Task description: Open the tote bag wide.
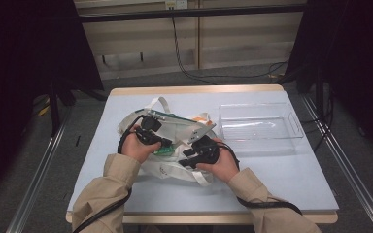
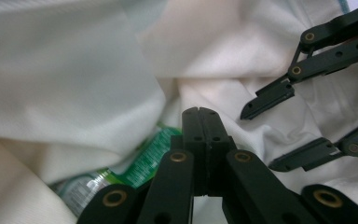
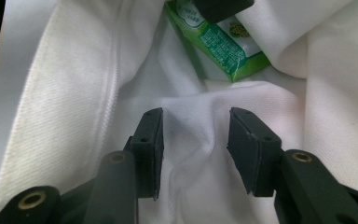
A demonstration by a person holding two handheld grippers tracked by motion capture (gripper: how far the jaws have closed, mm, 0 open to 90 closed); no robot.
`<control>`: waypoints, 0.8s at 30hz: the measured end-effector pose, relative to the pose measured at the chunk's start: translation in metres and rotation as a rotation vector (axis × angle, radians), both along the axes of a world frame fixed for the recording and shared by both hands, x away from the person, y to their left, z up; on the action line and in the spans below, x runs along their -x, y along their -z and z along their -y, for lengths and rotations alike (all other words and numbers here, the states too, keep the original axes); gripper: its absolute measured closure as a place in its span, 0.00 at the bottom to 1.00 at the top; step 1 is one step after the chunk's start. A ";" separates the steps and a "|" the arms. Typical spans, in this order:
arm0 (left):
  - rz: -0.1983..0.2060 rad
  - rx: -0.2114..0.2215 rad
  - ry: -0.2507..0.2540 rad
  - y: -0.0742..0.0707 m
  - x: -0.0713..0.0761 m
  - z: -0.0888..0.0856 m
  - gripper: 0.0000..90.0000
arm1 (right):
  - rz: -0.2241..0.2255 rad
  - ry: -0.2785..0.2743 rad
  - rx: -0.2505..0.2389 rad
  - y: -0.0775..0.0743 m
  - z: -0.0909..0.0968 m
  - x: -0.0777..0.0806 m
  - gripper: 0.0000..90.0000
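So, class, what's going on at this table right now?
A person works both claws at a white cloth bag lying on the table. The left claw is shut, its tips by a green packet in the bag's folds. The right claw stands open around a ridge of the fabric. A clear plastic tray sits beside the bag.

Setting: a lab-style recording bay, not a home. Evidence: one pale blue work table (image 1: 291, 179) with a wood edge, standing alone on grey carpet; metal floor rails (image 1: 39, 179) along both sides; black curtains (image 1: 24, 53) at left and right; loose black cables (image 1: 184, 58) trailing over the floor beneath a plain panelled back wall (image 1: 243, 43).
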State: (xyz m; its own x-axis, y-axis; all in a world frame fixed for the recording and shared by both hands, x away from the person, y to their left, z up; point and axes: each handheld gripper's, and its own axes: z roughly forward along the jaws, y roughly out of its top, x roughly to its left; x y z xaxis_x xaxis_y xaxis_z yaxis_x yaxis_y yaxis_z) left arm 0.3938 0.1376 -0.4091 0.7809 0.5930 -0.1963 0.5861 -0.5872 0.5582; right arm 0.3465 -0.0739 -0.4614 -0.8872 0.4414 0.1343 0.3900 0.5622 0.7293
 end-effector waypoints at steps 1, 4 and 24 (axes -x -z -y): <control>-0.007 0.005 0.005 0.001 0.000 -0.001 1.00 | 0.001 0.003 0.003 0.000 0.000 0.000 0.62; -0.001 0.001 0.039 0.008 0.003 -0.002 1.00 | 0.000 0.001 -0.003 -0.001 0.000 0.001 0.61; 0.083 -0.078 0.089 0.042 0.013 0.001 0.84 | 0.008 0.008 0.003 0.001 0.001 0.000 0.61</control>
State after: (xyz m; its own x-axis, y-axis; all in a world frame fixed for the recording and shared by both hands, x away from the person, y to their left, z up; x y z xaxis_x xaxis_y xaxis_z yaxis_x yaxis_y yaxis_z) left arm 0.3808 0.1365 -0.4509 0.8426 0.5317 -0.0853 0.4839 -0.6781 0.5531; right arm 0.3464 -0.0750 -0.4620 -0.8848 0.4485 0.1261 0.3886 0.5613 0.7307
